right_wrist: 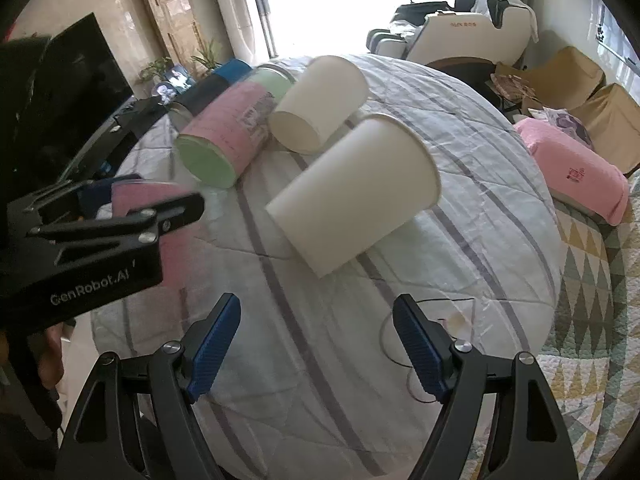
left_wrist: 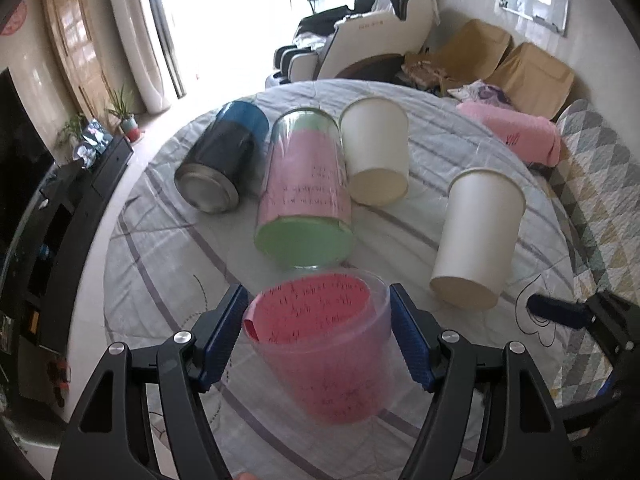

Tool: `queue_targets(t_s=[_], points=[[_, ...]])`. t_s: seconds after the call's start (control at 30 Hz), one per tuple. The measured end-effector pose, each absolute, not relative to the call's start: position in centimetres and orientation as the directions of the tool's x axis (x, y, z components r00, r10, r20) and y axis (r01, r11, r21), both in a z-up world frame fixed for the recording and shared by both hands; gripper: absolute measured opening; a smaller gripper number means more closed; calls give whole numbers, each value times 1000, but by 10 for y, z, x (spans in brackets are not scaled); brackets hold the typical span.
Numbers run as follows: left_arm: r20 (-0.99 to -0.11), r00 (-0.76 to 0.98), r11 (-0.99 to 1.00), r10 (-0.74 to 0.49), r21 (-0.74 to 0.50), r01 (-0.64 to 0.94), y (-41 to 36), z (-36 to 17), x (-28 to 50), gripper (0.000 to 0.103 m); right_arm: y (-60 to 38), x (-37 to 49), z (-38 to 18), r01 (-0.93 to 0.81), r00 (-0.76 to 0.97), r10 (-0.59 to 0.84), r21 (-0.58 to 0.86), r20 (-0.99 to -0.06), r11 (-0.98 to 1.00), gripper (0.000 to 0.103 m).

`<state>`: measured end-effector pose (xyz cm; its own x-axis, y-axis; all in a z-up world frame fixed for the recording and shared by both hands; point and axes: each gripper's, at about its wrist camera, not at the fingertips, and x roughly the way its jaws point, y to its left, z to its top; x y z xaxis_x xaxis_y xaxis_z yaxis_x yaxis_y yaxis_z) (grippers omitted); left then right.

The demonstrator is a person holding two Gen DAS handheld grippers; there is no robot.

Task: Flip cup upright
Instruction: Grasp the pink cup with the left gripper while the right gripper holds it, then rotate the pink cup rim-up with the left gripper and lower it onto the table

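Note:
My left gripper is shut on a clear plastic cup lined with pink paper, held above the round table with its open mouth tilted up and away. The same cup shows blurred behind the left gripper's body in the right wrist view. My right gripper is open and empty above the table's near edge. Other cups lie on their sides: a pink-and-green clear cup, a blue-and-black tin, and two white paper cups.
The round table wears a striped quilted cover. A pink folded cloth lies at its right edge. A patterned quilt is to the right, a dark TV stand to the left, a massage chair behind.

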<state>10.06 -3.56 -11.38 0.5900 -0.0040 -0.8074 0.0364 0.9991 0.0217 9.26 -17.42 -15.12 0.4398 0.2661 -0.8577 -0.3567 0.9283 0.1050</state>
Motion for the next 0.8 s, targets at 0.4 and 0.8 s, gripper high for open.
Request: queue_targets(t_s=[0.4, 0.8], points=[[-795, 604, 996, -63, -15, 84, -29, -114, 92, 72, -145, 83, -161, -406, 415, 403, 230, -816, 884, 80], [-801, 590, 995, -97, -56, 87, -26, -118, 84, 77, -148, 81, -161, -374, 425, 377, 219, -823, 901, 80]])
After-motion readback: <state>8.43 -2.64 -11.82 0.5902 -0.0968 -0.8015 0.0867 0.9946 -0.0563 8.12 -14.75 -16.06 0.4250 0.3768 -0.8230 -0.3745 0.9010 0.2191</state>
